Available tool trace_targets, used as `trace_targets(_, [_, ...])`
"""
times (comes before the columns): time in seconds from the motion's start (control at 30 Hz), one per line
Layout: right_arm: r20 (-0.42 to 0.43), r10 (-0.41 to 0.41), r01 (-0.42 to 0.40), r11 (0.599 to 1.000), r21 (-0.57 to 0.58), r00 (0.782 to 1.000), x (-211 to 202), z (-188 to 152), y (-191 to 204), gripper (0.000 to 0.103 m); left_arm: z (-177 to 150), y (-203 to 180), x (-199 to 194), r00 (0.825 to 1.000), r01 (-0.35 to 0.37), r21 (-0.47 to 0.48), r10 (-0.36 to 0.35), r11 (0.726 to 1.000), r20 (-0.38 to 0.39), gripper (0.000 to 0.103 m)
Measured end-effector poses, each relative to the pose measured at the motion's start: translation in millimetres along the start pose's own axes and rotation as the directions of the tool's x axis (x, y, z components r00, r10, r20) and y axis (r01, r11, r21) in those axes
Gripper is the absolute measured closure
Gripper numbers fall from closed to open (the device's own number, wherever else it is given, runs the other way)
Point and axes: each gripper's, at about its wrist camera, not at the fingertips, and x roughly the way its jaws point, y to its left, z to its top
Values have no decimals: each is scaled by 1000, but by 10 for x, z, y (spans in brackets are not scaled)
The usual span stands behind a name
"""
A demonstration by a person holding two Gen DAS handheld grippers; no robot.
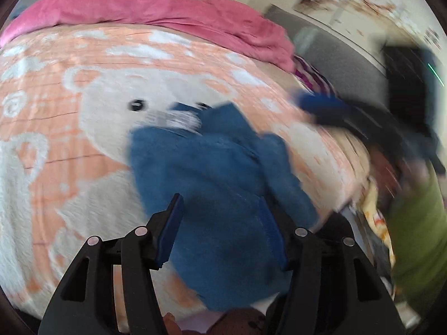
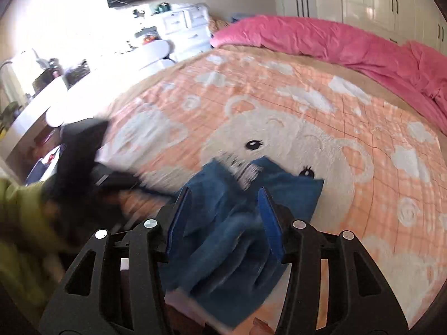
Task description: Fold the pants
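**Soft blue pants lie bunched near the bed's front edge**

The blue fleece-like pants lie in a loose, partly folded heap on the peach blanket with a white bear print, close to the near edge of the bed. The cloth looks thick, soft and light; I judge it will sag and drape when lifted, and will not slip much between the pads. A good place to hold is a free corner or a hem edge, not the thick middle.

The left gripper has its jaws spread, with the cloth between them but not pinched. The right gripper also stands spread over the pants. A rumpled pink duvet lies along the far edge.
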Motion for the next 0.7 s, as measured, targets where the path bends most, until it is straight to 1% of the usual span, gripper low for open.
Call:
trace_targets(0.07, [-56,-29,29,1000,-5,998,222,95,-60,61,-87,-221,58,999,19,87,-15,996,-44,49])
trace_targets(0.1, [-95,-39,37,999,-19,995,364,151,-87,63,-123,-275,95,998,18,109,-12,994,-62,49])
trace_targets(0.13, [-119,-43,39,999,-31,992,494,125,-30,69,-171,-329,167,996,6,133,6,991,-93,49])
trace_targets(0.2, [-180,-58,48,997,-56,982,726,152,-21,71,-240,-342,275,991,-20,150,39,988,-128,50])
trace_targets(0.23, [-205,-63,50,996,-70,977,828,160,-22,71,-250,-340,281,991,-22,154,43,988,-129,50])
trace_targets(0.27, [-214,-67,51,996,-77,974,911,101,15,71,-251,-338,268,991,-19,152,39,988,-127,50])
trace_targets(0.33, [-237,-31,12,997,-81,971,1032,53,49,71,-250,-316,247,992,-7,137,24,991,-126,50])
trace_targets(0.4, [-247,-7,-21,994,-108,969,1065,37,137,71,-255,-302,258,991,-5,134,23,991,-129,50])
trace_targets(0.43, [-257,-8,-27,991,-130,966,1080,31,191,68,-256,-298,254,992,-4,134,21,991,-128,50])
trace_targets(0.5, [-288,-73,22,984,-175,955,1153,24,283,65,-260,-274,242,992,2,129,15,992,-127,49])
trace_targets(0.53, [-304,-93,40,983,-177,948,1188,9,287,64,-262,-269,234,992,5,125,11,992,-128,49])
trace_targets(0.63, [-324,-110,53,982,-181,940,1302,-44,304,64,-253,-215,184,992,18,105,-4,994,-125,49])
trace_targets(0.67, [-325,-110,53,982,-180,939,1319,-61,308,68,-252,-196,178,992,21,99,-8,995,-126,48])
trace_targets(0.7, [-325,-87,34,986,-164,942,1318,-73,322,83,-244,-211,170,992,23,96,-11,995,-125,48])
